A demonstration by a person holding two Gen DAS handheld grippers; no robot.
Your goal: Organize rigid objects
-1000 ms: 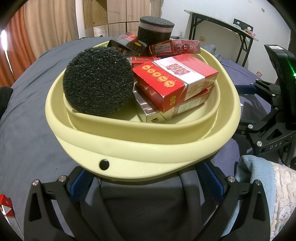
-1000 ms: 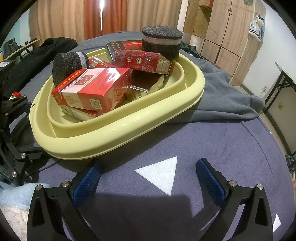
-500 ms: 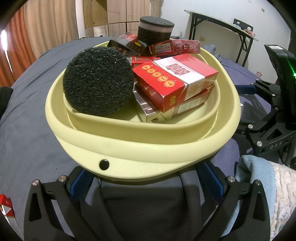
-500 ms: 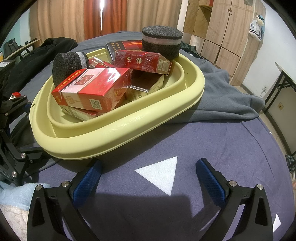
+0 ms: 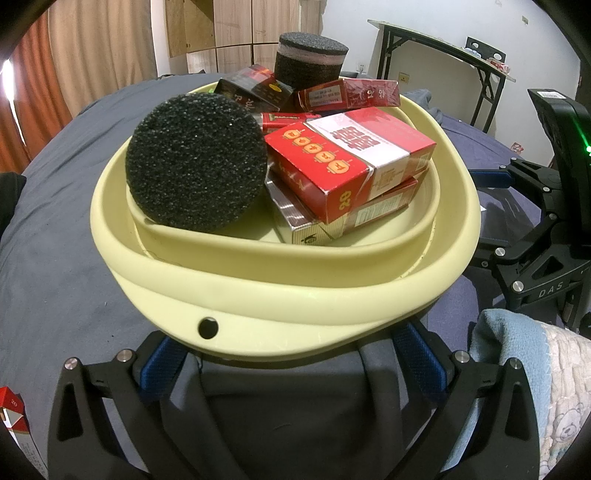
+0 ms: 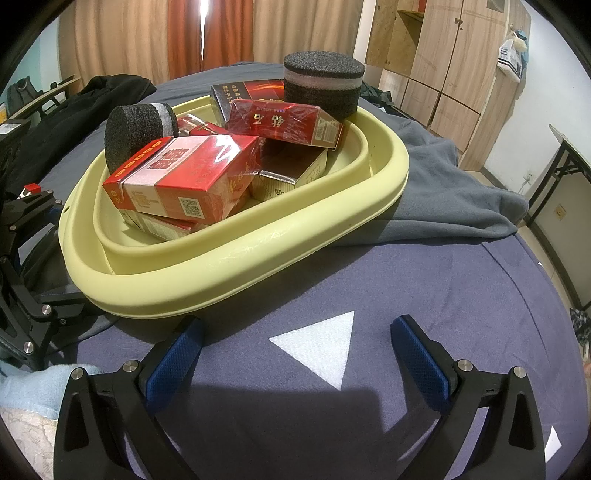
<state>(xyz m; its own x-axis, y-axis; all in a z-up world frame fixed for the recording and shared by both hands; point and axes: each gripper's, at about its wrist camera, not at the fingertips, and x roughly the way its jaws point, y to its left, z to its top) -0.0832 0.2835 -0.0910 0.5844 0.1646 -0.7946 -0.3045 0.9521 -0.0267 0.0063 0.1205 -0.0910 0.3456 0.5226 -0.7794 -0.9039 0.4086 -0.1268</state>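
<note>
The surface is a bed with a dark blue-grey cover (image 6: 424,295); a grey blanket (image 6: 443,199) lies on it under the far end of the basin. Wooden cupboards (image 6: 443,74) and orange curtains (image 6: 184,33) stand behind. The pale yellow basin (image 5: 280,295) rests on the bed, its long axis running away from the left gripper (image 5: 291,354). It holds red boxes (image 5: 351,162) and two black foam cylinders (image 5: 195,166), one upright at the far end, one lying on its side. The left gripper stands wide open, its tips under the basin's near rim. The right gripper (image 6: 295,354) is wide open, empty, just beside the basin's long side.
</note>
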